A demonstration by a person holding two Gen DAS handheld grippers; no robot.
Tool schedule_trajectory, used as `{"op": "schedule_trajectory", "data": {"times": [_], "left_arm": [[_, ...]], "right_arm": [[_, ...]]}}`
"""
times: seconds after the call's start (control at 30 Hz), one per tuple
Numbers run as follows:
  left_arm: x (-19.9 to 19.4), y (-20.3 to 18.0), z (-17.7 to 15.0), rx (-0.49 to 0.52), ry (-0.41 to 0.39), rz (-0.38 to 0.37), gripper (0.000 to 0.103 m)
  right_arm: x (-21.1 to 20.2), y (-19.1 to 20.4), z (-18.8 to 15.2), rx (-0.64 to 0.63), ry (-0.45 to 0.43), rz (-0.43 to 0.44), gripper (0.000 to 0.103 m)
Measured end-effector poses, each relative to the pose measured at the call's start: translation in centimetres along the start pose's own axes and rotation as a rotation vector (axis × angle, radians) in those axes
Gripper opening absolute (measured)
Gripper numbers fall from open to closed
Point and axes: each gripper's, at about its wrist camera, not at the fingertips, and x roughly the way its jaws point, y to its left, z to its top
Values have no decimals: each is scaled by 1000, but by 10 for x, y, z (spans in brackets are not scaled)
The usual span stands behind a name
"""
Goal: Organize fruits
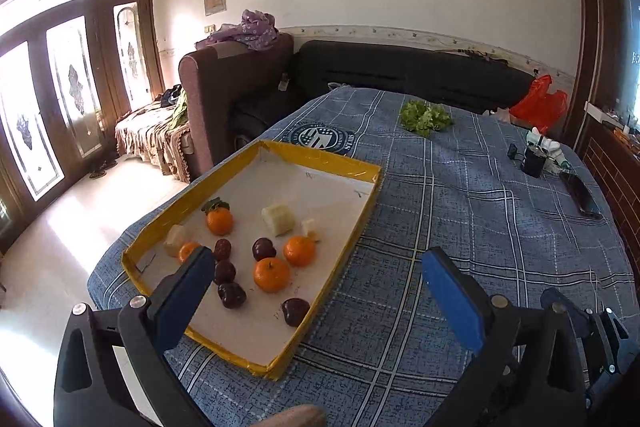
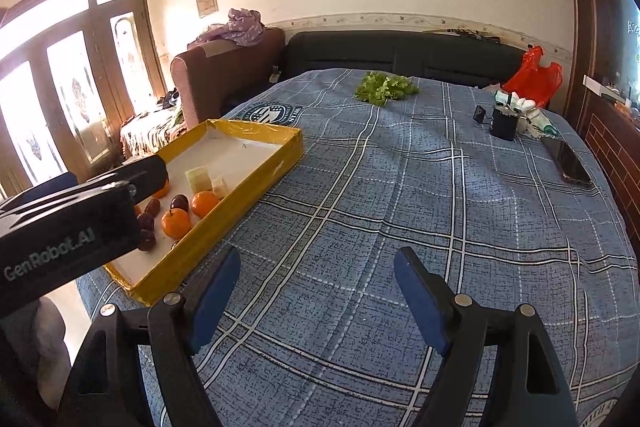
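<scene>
A blue plaid cloth (image 1: 460, 211) covers the worktop. On it sits a yellow-rimmed tray (image 1: 352, 227) holding tangerines (image 1: 272, 274), dark plums (image 1: 231, 295) and pale fruit chunks (image 1: 278, 219). Near the tray, the left gripper (image 1: 316, 291) and right gripper (image 2: 318, 291) hover with jaws wide, empty.

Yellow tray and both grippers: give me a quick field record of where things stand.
tray: yellow tray, on the plaid tablecloth
oranges: four, one near centre
dark fruits: five, one by the near wall
pale chunks: three, largest
left gripper: jaws open, empty, above the tray's near end
right gripper: jaws open, empty, above the cloth
lettuce: far side
</scene>
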Motion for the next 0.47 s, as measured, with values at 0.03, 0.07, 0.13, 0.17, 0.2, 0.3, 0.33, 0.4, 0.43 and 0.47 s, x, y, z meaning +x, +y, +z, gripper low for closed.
{"op": "schedule_trajectory", "data": {"times": [0.03,0.07,0.13,0.17,0.2,0.3,0.33,0.4,0.43,0.47], "left_arm": [[-1,-6,5,13,-12,-9,103],[-3,-13,10,26,-26,-23,103],[-6,-27,20,40,-45,-77,103],[-6,-33,24,43,-47,-102,103],[-5,-40,27,46,-47,-126,103],[4,-65,32,68,-32,-188,103],[8,-74,32,79,-21,-193,103],[18,-90,28,102,5,-210,103],[24,-97,25,112,21,-214,103],[33,-106,21,128,51,-219,103]], "right_arm": [[-1,-3,2,0,-5,-16,84],[-4,-8,5,6,-16,-41,84],[-10,-22,10,31,-34,-78,85],[-14,-32,12,49,-35,-93,85],[-16,-42,13,67,-34,-106,85],[-24,-69,14,119,-21,-141,86],[-25,-78,14,129,-15,-153,86],[-26,-93,12,140,-4,-185,86],[-25,-100,10,141,3,-204,86],[-23,-107,9,142,12,-226,86]]}}
